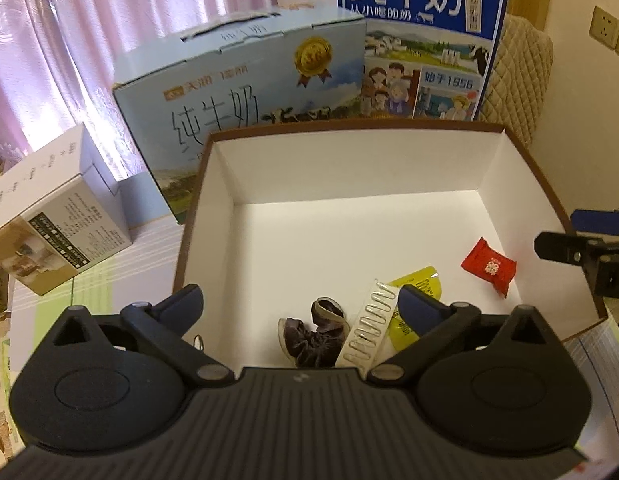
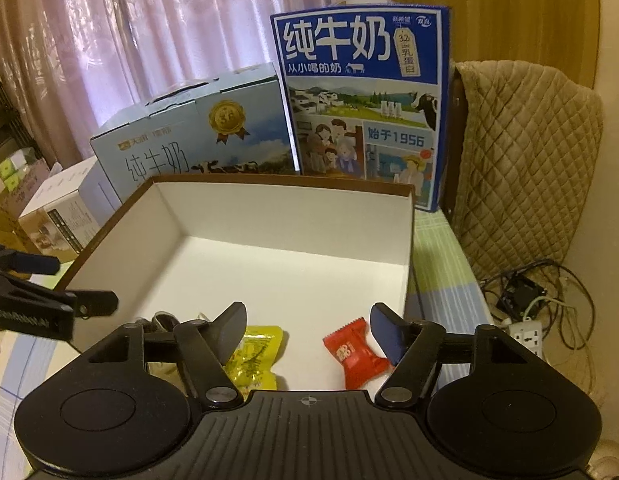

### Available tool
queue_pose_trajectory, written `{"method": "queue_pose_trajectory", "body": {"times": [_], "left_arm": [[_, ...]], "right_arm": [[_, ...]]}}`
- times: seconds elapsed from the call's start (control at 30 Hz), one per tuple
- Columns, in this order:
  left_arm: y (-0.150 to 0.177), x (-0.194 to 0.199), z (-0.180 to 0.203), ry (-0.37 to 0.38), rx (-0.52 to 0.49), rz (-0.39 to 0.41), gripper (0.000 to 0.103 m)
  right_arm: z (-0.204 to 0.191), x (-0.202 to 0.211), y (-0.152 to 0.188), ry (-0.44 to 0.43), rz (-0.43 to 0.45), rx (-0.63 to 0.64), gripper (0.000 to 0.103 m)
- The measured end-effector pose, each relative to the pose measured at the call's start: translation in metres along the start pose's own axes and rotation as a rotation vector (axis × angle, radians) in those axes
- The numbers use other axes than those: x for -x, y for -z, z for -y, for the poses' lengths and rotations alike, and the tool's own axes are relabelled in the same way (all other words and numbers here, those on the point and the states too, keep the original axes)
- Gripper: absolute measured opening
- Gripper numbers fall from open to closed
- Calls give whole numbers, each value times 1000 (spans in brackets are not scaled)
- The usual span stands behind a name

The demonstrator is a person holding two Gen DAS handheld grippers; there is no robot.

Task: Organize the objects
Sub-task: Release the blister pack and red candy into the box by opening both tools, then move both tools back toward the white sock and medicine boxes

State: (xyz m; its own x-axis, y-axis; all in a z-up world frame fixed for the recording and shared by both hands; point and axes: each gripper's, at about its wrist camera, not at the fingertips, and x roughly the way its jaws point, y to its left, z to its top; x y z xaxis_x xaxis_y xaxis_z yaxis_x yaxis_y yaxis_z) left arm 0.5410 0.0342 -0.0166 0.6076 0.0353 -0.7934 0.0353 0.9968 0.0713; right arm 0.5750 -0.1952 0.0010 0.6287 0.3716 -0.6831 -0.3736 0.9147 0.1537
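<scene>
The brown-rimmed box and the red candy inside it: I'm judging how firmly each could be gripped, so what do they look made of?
Box: likely cardboard, with thin straight walls, folded corners, a matte white inside and a brown outside. Red candy: probably glossy plastic film, since it shows a printed wrapper with crimped, pinched ends and creases; the contents are hidden.

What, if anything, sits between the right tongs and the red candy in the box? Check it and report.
Nothing visible does. The right tongs stand open above the white box, and the red candy lies on the floor just inside the right finger, uncovered. The yellow packet lies apart, by the left finger.
</scene>
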Motion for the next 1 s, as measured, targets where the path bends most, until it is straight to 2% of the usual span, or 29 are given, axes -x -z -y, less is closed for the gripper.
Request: {"method": "queue_pose_trajectory", "body": {"times": [0.37, 0.53, 1.0], "left_arm": [[9, 56, -6, -11, 30, 95, 102], [19, 82, -12, -6, 65, 102, 102], [77, 151, -29, -30, 144, 120, 102]], "right_arm": [[-4, 50, 15, -2, 62, -63, 66], [-6, 75, 26, -17, 81, -108, 66], [-33, 138, 70, -29, 84, -109, 66]]}}
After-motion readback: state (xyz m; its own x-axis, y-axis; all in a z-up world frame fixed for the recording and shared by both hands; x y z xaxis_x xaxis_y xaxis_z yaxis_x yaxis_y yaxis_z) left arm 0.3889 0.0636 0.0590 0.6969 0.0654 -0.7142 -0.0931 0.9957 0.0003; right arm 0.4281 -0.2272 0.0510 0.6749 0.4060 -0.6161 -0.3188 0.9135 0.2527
